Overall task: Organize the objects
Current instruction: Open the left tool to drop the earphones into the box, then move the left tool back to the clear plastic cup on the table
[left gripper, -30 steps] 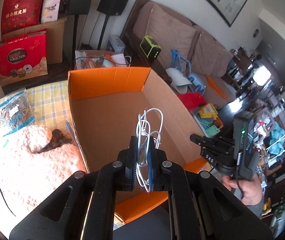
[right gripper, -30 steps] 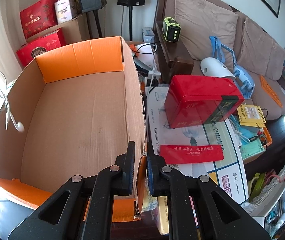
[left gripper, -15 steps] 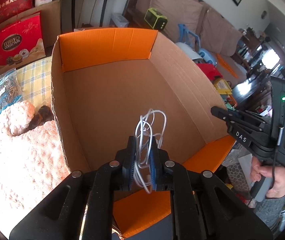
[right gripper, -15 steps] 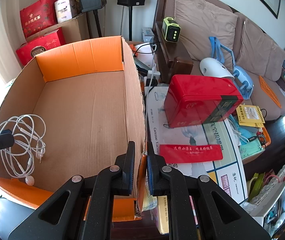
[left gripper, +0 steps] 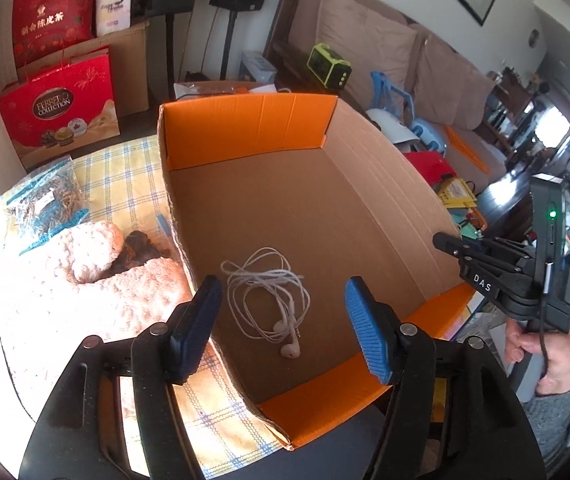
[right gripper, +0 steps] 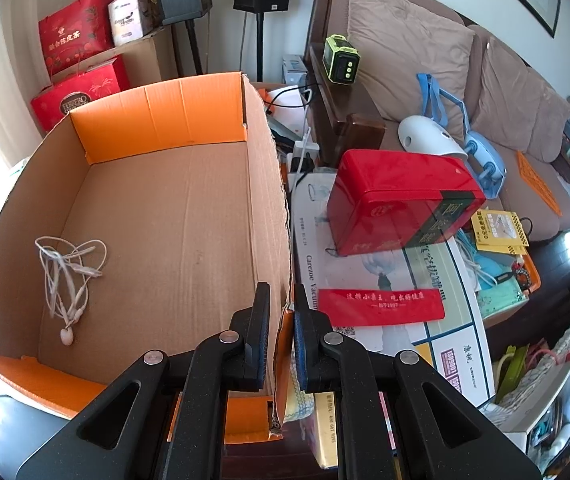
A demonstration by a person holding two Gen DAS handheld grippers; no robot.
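We see one pair of white wired earphones (left gripper: 271, 298) lying loose on the cardboard box (left gripper: 385, 184) floor. Our left gripper (left gripper: 281, 320) is opening above them, touching nothing. Our right gripper (right gripper: 281, 334) is clamped on the box's side wall.

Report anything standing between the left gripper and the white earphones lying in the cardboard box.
Nothing visible does. The left gripper hangs just above the white earphones, its jaws opening with only air between them. The earphones lie loose on the bare floor of the cardboard box, touching neither pad.
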